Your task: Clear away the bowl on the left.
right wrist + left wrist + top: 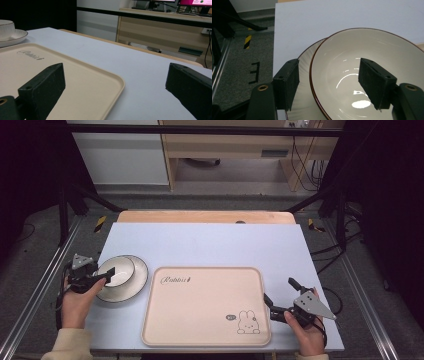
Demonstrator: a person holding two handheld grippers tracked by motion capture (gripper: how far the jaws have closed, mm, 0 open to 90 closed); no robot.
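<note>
White glazed bowl (367,72) with a thin brown rim is sitting on a matching plate (134,285) near the left edge of the pale blue surface (210,245), and that's where the action is. Left claw (104,275) straddles the bowl's rim, one jaw inside the bowl and one outside over the plate. The jaws are partway in, but the left gripper view has a gap on both sides of the rim, so I'd call it apart, not clamped yet. Right claw (279,296) hangs by the right edge of the surface, just off the beige tray (200,330), jaws wide apart with nothing between them. Progress-wise, my read is we're right at the start: the bowl hasn't been lifted, the tray has nothing on it, and the grab itself isn't finished. Left to do, I'd guess: close on the rim, lift the bowl, probably set it on the tray, and maybe the plate after. Count: one bowl, one plate, one tray with a little rabbit print, two claws.
</note>
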